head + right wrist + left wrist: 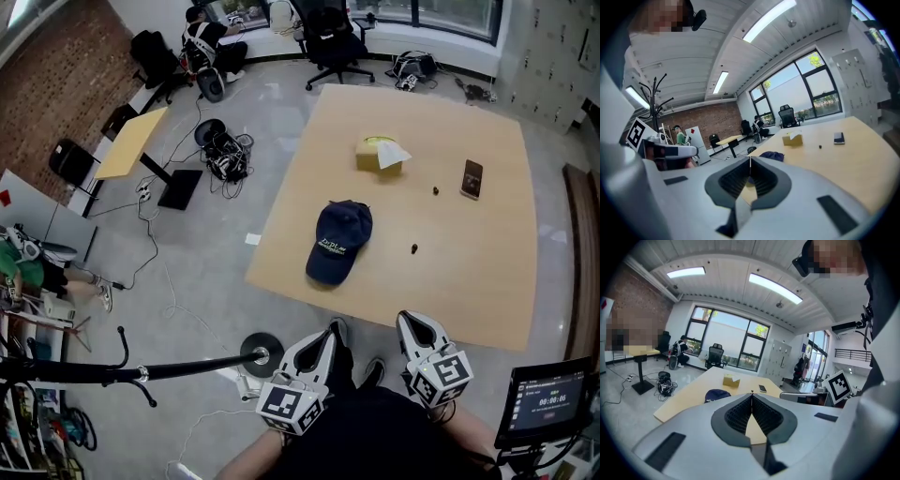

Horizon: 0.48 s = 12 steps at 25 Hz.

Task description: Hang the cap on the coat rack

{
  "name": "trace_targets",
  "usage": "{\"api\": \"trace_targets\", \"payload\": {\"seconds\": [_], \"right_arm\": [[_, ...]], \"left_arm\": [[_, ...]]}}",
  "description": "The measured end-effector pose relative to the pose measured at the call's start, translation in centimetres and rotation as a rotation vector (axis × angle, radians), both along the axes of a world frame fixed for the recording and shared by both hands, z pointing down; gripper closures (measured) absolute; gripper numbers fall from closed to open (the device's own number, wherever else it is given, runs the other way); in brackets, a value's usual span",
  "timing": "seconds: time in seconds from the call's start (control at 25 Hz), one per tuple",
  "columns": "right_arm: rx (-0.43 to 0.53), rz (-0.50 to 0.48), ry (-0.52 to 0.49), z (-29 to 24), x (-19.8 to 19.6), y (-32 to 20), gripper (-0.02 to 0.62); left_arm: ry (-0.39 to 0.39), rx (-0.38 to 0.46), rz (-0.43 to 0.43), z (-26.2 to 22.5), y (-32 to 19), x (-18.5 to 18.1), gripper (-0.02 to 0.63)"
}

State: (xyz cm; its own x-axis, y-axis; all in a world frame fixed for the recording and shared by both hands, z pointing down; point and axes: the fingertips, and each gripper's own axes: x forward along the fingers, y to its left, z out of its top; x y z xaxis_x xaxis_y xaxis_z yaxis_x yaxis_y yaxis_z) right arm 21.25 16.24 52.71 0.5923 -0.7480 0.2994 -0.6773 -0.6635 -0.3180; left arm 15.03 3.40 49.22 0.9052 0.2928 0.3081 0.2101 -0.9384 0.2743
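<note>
A navy cap [339, 241] lies on the near left part of the large wooden table [469, 281], brim toward me. The black coat rack [187, 367] stands on the floor at my left; from above I see its round base [262, 354] and hooked arms. My left gripper [335, 328] and right gripper [412, 319] are side by side just short of the table's near edge, both shut and empty. The left gripper view shows its shut jaws [751, 393] with the cap [717, 394] beyond. The right gripper view shows its shut jaws [750, 159], the cap [772, 155] and the rack's top [654, 93].
A yellow tissue box [378, 153], a phone [472, 178] and two small dark bits [414, 248] lie on the table. An office chair [333, 42], a small desk [131, 141] and tangled cables [225, 155] stand on the floor. A screen [548, 398] sits at my right.
</note>
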Motion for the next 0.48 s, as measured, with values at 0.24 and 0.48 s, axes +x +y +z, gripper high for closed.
{"api": "trace_targets", "payload": {"seconds": [0.24, 0.48], "right_arm": [[-0.047, 0.029, -0.041, 2.0, 4.7, -1.3, 0.591], [-0.084, 0.070, -0.097, 3.1, 9.1, -4.6, 0.591]], "left_arm": [[-0.016, -0.026, 0.054, 2.0, -1.6, 5.5, 0.600], [-0.018, -0.045, 0.091, 2.6, -5.5, 10.6, 0.600]]}}
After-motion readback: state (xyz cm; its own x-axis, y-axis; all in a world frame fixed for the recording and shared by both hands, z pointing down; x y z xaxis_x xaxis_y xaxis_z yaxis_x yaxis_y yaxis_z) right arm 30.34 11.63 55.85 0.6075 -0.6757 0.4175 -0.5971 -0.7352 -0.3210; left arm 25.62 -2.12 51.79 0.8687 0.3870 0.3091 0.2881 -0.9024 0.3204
